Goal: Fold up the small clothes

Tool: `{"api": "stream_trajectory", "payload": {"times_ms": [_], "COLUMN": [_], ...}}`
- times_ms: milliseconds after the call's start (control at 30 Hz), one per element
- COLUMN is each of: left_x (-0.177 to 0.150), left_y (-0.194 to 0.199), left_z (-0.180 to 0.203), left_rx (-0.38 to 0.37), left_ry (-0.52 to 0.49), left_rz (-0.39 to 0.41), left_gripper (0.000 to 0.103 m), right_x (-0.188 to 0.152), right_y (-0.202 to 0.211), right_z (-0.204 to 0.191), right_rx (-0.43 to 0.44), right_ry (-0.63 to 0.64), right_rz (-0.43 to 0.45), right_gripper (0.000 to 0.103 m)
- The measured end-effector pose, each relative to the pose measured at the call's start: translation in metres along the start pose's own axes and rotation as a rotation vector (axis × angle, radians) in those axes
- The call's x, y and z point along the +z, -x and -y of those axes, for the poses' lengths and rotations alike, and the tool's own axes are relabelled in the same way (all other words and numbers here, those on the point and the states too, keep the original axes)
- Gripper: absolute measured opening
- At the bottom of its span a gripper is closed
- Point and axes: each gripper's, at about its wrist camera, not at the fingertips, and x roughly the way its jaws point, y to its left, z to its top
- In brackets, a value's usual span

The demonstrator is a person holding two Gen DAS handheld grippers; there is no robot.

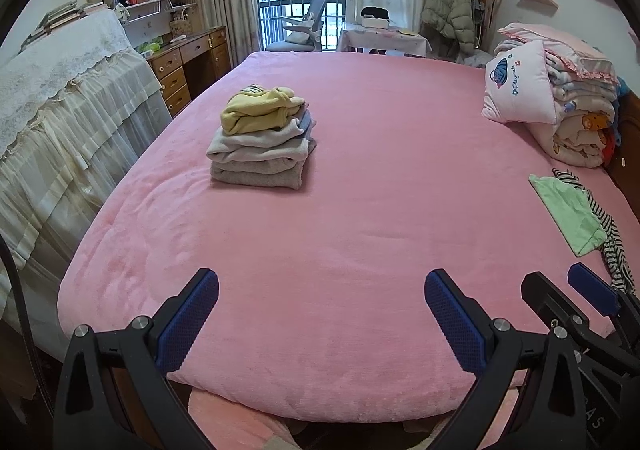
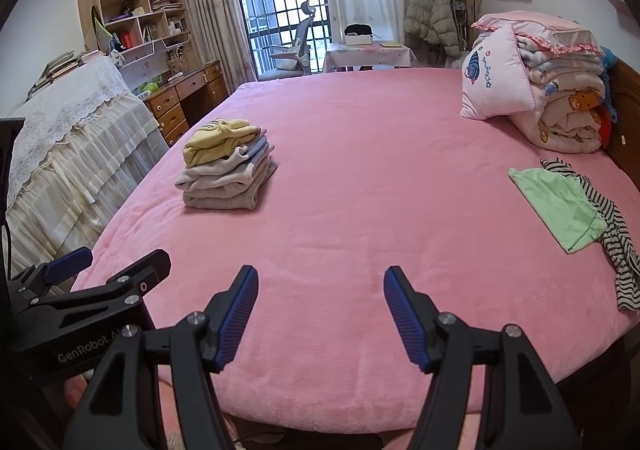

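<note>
A stack of folded small clothes (image 2: 226, 170) sits on the left part of a pink bed (image 2: 360, 178), grey pieces below and a yellow garment (image 2: 218, 140) on top. Well apart, at the bed's right edge, a green garment (image 2: 560, 202) lies flat, partly over a crumpled black-and-white striped garment (image 2: 618, 246). Behind them, a pile of folded quilts (image 2: 560, 90) with a pink pillow (image 2: 496, 82) leaning on it. Both grippers hang side by side over the bed's near edge, angled downward. The left gripper (image 1: 320, 290) has its jaws spread wide, nothing between them. The right gripper (image 2: 320, 286) is likewise wide and empty. A wooden shelf (image 2: 132, 10) holds books beyond.
</note>
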Motion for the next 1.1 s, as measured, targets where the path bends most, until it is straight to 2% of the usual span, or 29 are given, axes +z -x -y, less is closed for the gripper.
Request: {"api": "stream_trajectory", "payload": {"times_ms": [1100], "left_x": [-0.0035], "left_y": [-0.0022], "left_z": [0.0050], "left_rx": [0.005], "left_ry": [-0.018], "left_rz": [0.001], "left_gripper": [0.102], "right_x": [0.0001], "right_y": [0.0003], "right_z": [0.0034], "right_rx": [-0.005], "right_ry": [-0.003], "right_rz": [0.002], "right_gripper": [0.066]}}
